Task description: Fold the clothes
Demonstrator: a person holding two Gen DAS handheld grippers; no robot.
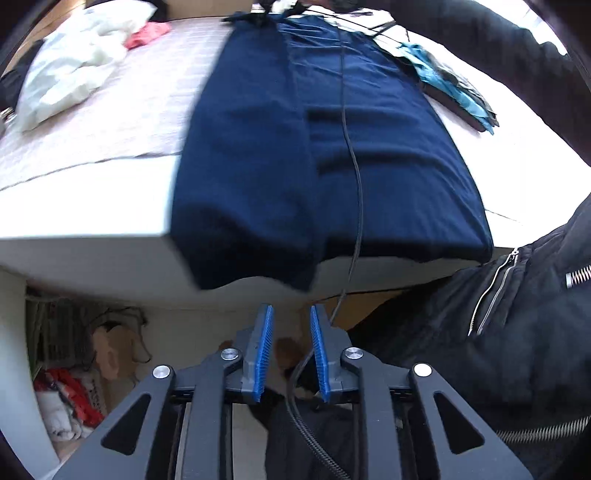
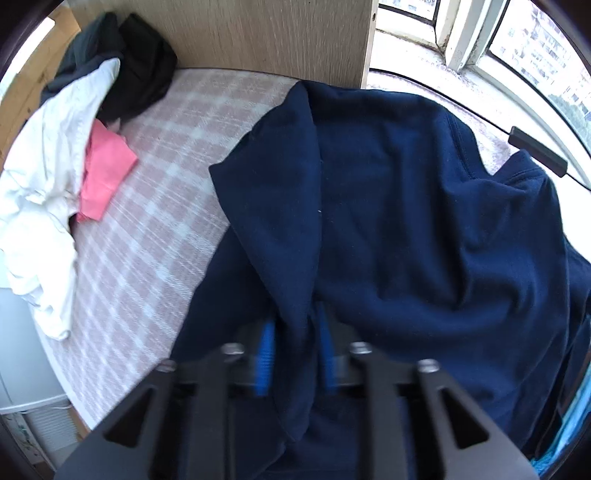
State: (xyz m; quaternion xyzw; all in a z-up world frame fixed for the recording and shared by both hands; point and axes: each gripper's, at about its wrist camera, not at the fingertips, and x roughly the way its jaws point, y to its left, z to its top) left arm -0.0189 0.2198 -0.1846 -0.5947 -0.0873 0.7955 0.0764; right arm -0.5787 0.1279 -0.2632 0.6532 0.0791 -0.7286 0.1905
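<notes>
A navy blue garment [image 1: 314, 147] lies lengthwise on the bed, its near hem hanging over the front edge. My left gripper [image 1: 291, 314] is open and empty, below and in front of that hem, not touching it. In the right wrist view the same navy garment [image 2: 406, 221] is partly lifted and folded over. My right gripper [image 2: 295, 332] is shut on a fold of the navy garment that runs between its blue pads [image 2: 267, 354].
The checked pink bedsheet [image 2: 155, 206] is bare left of the garment. A white garment [image 2: 40, 206], a pink cloth [image 2: 103, 173] and dark clothes [image 2: 136, 70] lie at the far left. A wooden headboard [image 2: 258, 33] and a window [image 2: 517, 48] stand behind. A teal item [image 1: 447, 85] lies on the right. A thin cable [image 1: 351, 147] crosses the garment.
</notes>
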